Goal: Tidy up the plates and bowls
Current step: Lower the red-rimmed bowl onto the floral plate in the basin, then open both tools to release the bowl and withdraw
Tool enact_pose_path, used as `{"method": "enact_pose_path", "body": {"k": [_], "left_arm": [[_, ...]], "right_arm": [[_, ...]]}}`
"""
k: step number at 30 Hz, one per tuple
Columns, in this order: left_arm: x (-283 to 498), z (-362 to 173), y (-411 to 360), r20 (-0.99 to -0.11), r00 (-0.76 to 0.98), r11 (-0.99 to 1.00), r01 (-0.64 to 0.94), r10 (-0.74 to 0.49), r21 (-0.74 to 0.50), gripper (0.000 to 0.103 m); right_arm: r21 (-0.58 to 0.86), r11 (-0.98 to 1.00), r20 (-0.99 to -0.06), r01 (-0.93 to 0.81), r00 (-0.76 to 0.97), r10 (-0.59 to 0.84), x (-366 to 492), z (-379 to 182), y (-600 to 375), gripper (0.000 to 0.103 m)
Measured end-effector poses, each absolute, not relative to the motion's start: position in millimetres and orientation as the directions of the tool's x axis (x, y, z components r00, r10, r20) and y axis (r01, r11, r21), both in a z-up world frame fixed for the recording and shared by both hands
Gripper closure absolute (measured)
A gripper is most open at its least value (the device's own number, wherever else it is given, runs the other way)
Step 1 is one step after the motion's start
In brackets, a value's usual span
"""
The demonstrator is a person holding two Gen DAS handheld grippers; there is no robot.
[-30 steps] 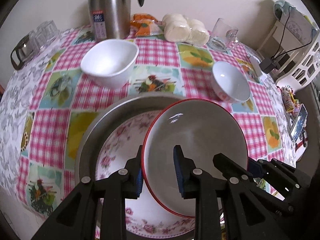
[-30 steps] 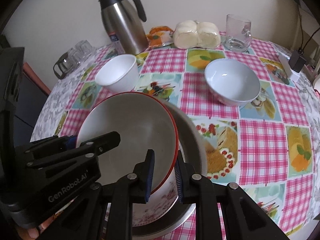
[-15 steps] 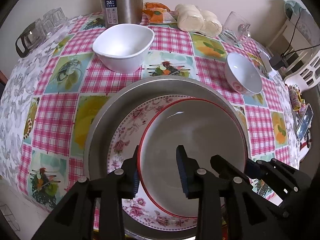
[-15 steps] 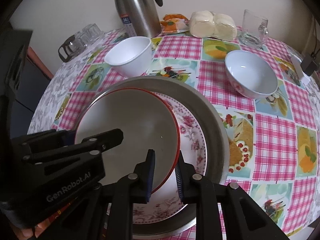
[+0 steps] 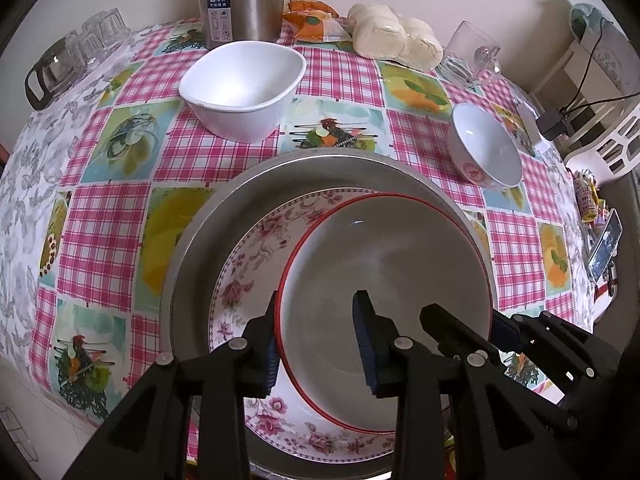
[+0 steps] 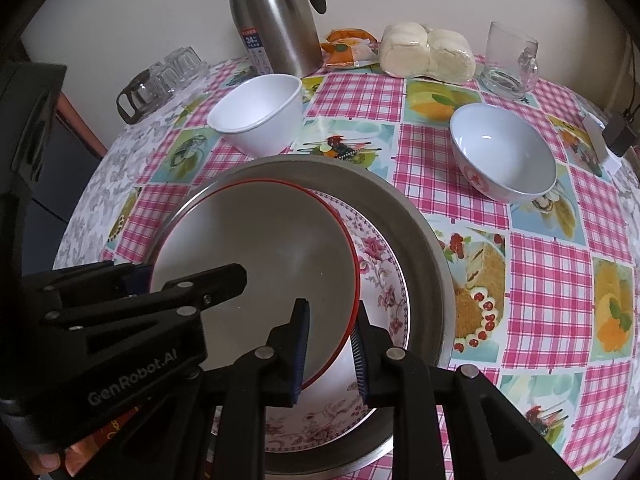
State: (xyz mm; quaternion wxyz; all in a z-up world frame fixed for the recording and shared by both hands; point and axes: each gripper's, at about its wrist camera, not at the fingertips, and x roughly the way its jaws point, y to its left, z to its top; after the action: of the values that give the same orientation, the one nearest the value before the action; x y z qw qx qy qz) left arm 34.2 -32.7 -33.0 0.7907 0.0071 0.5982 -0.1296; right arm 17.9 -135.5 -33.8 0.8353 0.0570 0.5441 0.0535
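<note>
A grey plate with a red rim [image 5: 384, 280] [image 6: 256, 248] lies flat inside a floral plate [image 5: 256, 264] [image 6: 384, 280], and both rest in a steel basin [image 5: 208, 240] [image 6: 424, 256] on the checked tablecloth. My left gripper [image 5: 318, 344] straddles the plate's left rim; its inner pad stands clear of the wall, so it is open. My right gripper [image 6: 330, 344] is shut on the plate's right rim. Beyond the basin stand a white bowl [image 5: 240, 80] [image 6: 256, 116] and a pale blue bowl [image 5: 486, 148] [image 6: 504, 156], both upright and empty.
At the back of the round table are a steel thermos [image 5: 240, 0], an orange packet [image 5: 312, 20], wrapped buns [image 5: 396, 36] and a glass mug [image 5: 472, 56]. Upturned glasses [image 5: 60, 64] sit at the far left. A white rack [image 5: 600, 136] stands off the table's right edge.
The red-rimmed plate was tilted above the floral plate; it has come down and now lies flat in it. Both grippers followed it down, and the left jaws stand slightly wider.
</note>
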Motion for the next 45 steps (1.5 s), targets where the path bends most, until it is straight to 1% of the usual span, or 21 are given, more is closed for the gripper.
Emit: {"method": "enact_pose_path", "body": {"k": [4, 6, 14, 15, 16, 17, 19, 20, 21, 24, 25, 26, 27, 29, 31, 32, 33, 35, 37, 40, 45], "left_arm": [[35.8, -33.7, -33.1, -0.952, 0.268, 0.973, 0.213, -0.148, -0.092, 0.069], [36.5, -32.9, -31.3, -0.951, 0.273, 0.974, 0.207, -0.147, -0.092, 0.068], [35.5, -23.0, -28.4, -0.939, 0.315, 0.977, 0.199, -0.137, -0.075, 0.067], [35.1, -20.8, -27.7, -0.936, 0.324, 0.977, 0.199, -0.137, -0.074, 0.066], [35.2, -18.8, -27.7, -0.932, 0.336, 0.978, 0.197, -0.136, -0.072, 0.062], [35.0, -16.2, -26.9, -0.928, 0.348, 0.979, 0.192, -0.135, -0.071, 0.059], [35.7, -13.0, -23.5, -0.922, 0.365, 0.982, 0.174, -0.13, -0.069, 0.055], [36.3, -11.8, -21.1, -0.919, 0.375, 0.985, 0.161, -0.119, -0.061, 0.053], [37.0, -10.9, -18.5, -0.918, 0.383, 0.988, 0.147, -0.106, -0.053, 0.051], [39.4, -9.5, -11.5, -0.914, 0.397, 0.992, 0.116, -0.089, -0.047, 0.044], [40.6, -9.7, -8.4, -0.913, 0.397, 0.993, 0.103, -0.092, -0.055, 0.04], [41.0, -9.9, -7.4, -0.913, 0.398, 0.994, 0.096, -0.091, -0.057, 0.037], [41.3, -9.8, -6.2, -0.912, 0.399, 0.994, 0.091, -0.09, -0.058, 0.035], [41.6, -9.3, -4.9, -0.91, 0.404, 0.994, 0.082, -0.096, -0.069, 0.035], [41.6, -6.8, -3.6, -0.904, 0.415, 0.994, 0.074, -0.102, -0.078, 0.035], [41.5, -5.0, -2.6, -0.899, 0.421, 0.993, 0.073, -0.117, -0.095, 0.035], [41.5, -3.5, -1.8, -0.896, 0.423, 0.991, 0.074, -0.136, -0.115, 0.035], [40.6, -0.3, -0.3, -0.889, 0.43, 0.987, 0.071, -0.161, -0.144, 0.035], [40.4, 2.4, 0.7, -0.883, 0.445, 0.989, 0.062, -0.148, -0.134, 0.035], [42.7, 3.5, 6.8, -0.88, 0.457, 0.991, 0.03, -0.131, -0.131, 0.024], [51.9, 4.6, 20.4, -0.868, 0.492, 0.993, -0.05, -0.071, -0.109, 0.023]], "right_arm": [[0.15, 0.988, -0.904, -0.03, 0.4, 0.149, 18.8, -34.4, -135.8, 0.08], [0.147, 0.989, -0.906, -0.026, 0.398, 0.145, 18.8, -35.3, -136.8, 0.08], [0.164, 0.986, -0.89, 0.006, 0.433, 0.145, 19.1, -26.9, -145.4, 0.08], [0.157, 0.988, -0.886, 0.011, 0.442, 0.136, 18.9, -25.1, -146.0, 0.075], [0.152, 0.988, -0.882, 0.015, 0.453, 0.129, 18.6, -23.2, -146.7, 0.071], [0.15, 0.989, -0.88, 0.018, 0.459, 0.125, 18.4, -22.5, -147.3, 0.064], [0.148, 0.989, -0.873, 0.018, 0.473, 0.122, 18.3, -19.8, -148.0, 0.056], [0.145, 0.989, -0.87, 0.019, 0.479, 0.118, 18.3, -18.6, -148.4, 0.05], [0.141, 0.99, -0.867, 0.021, 0.485, 0.113, 18.3, -17.8, -148.8, 0.041], [0.124, 0.992, -0.859, 0.031, 0.503, 0.092, 18.9, -15.6, -150.7, 0.033], [0.124, 0.992, -0.858, 0.034, 0.505, 0.09, 19.0, -15.5, -151.7, 0.03], [0.125, 0.991, -0.858, 0.038, 0.506, 0.089, 19.1, -15.6, -153.3, 0.024], [0.125, 0.991, -0.857, 0.043, 0.508, 0.086, 19.6, -16.1, -154.5, 0.02], [0.123, 0.991, -0.858, 0.055, 0.508, 0.078, 20.7, -17.4, -157.3, 0.017], [0.123, 0.99, -0.859, 0.067, 0.507, 0.072, 21.5, -18.2, -160.2, 0.012], [0.125, 0.99, -0.858, 0.072, 0.509, 0.071, 21.7, -18.2, -162.0, 0.006], [0.128, 0.989, -0.856, 0.078, 0.512, 0.07, 21.6, -17.8, -163.2, 0.003], [0.135, 0.987, -0.851, 0.085, 0.52, 0.071, 21.3, -16.2, -166.0, 0.002], [0.139, 0.986, -0.845, 0.09, 0.53, 0.071, 21.2, -14.4, -167.9, 0.0], [0.136, 0.986, -0.844, 0.098, 0.532, 0.064, 21.6, -14.7, -169.4, 0.0], [0.138, 0.984, -0.843, 0.111, 0.535, 0.058, 23.7, -16.4, -174.3, 0.0]]}}
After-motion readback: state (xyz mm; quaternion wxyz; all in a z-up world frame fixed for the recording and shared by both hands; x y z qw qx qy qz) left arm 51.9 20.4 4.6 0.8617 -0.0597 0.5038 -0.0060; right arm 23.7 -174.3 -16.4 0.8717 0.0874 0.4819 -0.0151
